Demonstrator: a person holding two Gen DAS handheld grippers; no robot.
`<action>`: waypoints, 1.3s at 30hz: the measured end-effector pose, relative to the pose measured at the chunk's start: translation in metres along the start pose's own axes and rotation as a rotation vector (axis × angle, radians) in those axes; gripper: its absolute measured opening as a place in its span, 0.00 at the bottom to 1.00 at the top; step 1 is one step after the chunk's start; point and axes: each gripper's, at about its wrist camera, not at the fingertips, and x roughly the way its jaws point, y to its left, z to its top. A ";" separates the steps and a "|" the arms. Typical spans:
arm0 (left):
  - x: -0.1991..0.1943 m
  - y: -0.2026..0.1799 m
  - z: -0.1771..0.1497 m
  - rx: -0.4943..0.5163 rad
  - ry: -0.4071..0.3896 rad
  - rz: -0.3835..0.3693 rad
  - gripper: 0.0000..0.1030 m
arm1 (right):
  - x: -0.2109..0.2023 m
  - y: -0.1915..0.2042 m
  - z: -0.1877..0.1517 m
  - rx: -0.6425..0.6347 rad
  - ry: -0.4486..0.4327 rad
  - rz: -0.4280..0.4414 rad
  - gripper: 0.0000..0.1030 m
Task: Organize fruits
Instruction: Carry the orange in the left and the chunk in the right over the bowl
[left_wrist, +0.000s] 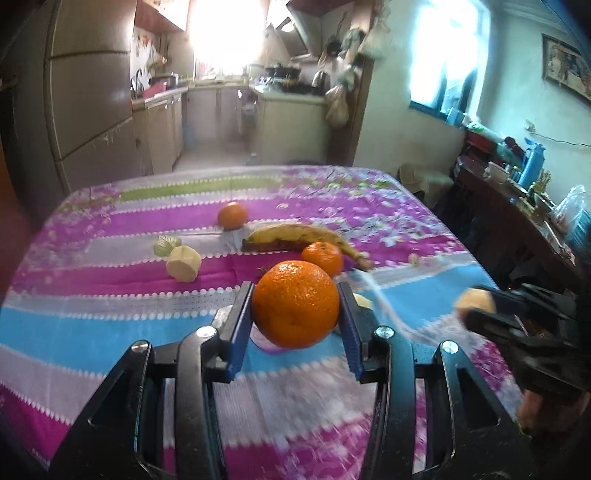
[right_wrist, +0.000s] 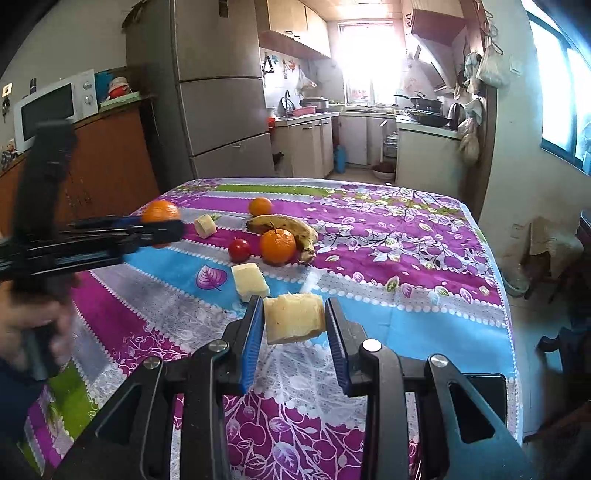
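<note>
banana (right_wrist: 284, 225) behind orange (right_wrist: 277, 245) | tomato (right_wrist: 239, 249) left of orange | all on table (right_wrist: 406, 258)

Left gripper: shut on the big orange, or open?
Shut on it: the left gripper has both blue fingers pressed against the big orange.

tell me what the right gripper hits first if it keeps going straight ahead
Probably the pale fruit chunk lying just beyond the right gripper, which already holds another pale piece; depth is hard to judge.
</note>
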 end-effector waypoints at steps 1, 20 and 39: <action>-0.007 -0.003 -0.001 0.004 -0.012 0.002 0.43 | -0.001 0.001 0.000 -0.007 -0.001 -0.008 0.36; -0.148 0.046 -0.026 -0.063 -0.180 0.127 0.43 | -0.025 0.106 0.037 -0.232 -0.076 0.000 0.36; -0.259 0.181 -0.091 -0.285 -0.250 0.405 0.43 | -0.009 0.314 0.075 -0.462 -0.084 0.270 0.36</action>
